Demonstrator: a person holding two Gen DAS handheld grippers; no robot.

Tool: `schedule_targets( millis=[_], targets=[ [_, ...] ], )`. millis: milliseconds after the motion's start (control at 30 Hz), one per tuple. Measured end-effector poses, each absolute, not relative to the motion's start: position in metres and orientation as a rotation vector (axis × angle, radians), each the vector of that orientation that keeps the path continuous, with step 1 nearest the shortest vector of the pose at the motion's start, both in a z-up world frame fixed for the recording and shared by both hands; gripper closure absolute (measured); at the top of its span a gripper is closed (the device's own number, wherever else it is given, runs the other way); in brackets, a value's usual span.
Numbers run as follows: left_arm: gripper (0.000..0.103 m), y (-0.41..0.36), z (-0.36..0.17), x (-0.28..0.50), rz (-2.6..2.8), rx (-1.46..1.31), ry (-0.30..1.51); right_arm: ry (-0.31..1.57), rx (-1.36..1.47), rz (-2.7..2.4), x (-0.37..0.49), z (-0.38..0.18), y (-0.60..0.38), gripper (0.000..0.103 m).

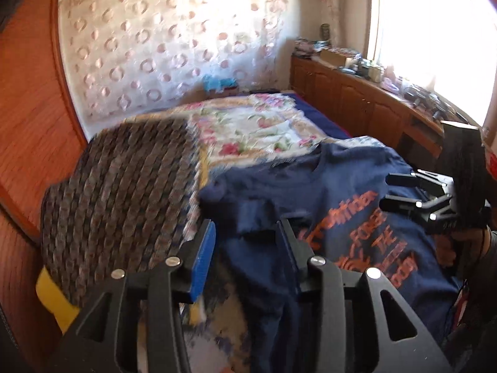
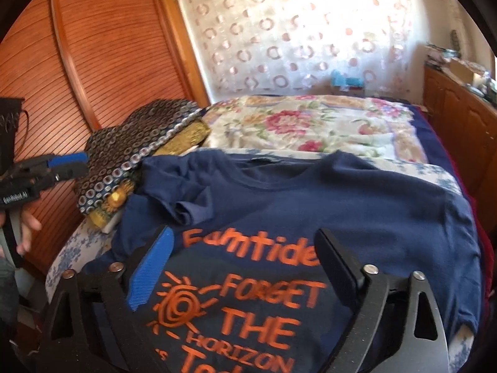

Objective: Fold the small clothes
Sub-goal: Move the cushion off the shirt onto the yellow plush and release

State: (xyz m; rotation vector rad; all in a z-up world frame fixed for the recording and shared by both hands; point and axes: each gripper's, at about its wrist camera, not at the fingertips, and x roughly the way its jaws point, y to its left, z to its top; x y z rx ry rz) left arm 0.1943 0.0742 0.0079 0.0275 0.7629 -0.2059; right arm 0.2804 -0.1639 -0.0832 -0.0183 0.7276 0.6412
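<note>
Navy T-shirt (image 2: 310, 205) with orange lettering lies spread on a bed (image 2: 310, 124), one sleeve folded inward. Only the right wrist view shows a person's hand (image 2: 26, 233) gripping the left gripper (image 1: 245, 233), whose jaws stand partly apart, empty. The right gripper (image 2: 245, 251) hovers wide open above the print, holding nothing.

The T-shirt (image 2: 310, 205) lies spread flat at the near end of the bed (image 2: 441, 171), collar toward the far end. At the bed's left edge, just beside the shirt's folded-in sleeve, a patterned cloth (image 2: 136, 143) sits atop a cushion (image 2: 183, 143). Behind the shirt the floral blanket (image 2: 310, 124) covers the bed up to the far wall; a cabinet (image 2: 459, 115) runs along the right side.
</note>
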Motion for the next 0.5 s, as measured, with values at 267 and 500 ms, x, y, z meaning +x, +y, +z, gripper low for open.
schedule_targets(
  millis=[267,500],
  targets=[
    [0.06,0.117,-0.02,0.16,-0.131,-0.056,0.782,0.775,-0.094,0.792,0.289,-0.087,-0.091,0.033],
    [0.059,0.141,-0.02,0.141,-0.07,-0.068,0.76,0.828,-0.148,0.94,0.295,-0.094,-0.014,0.044]
  ],
)
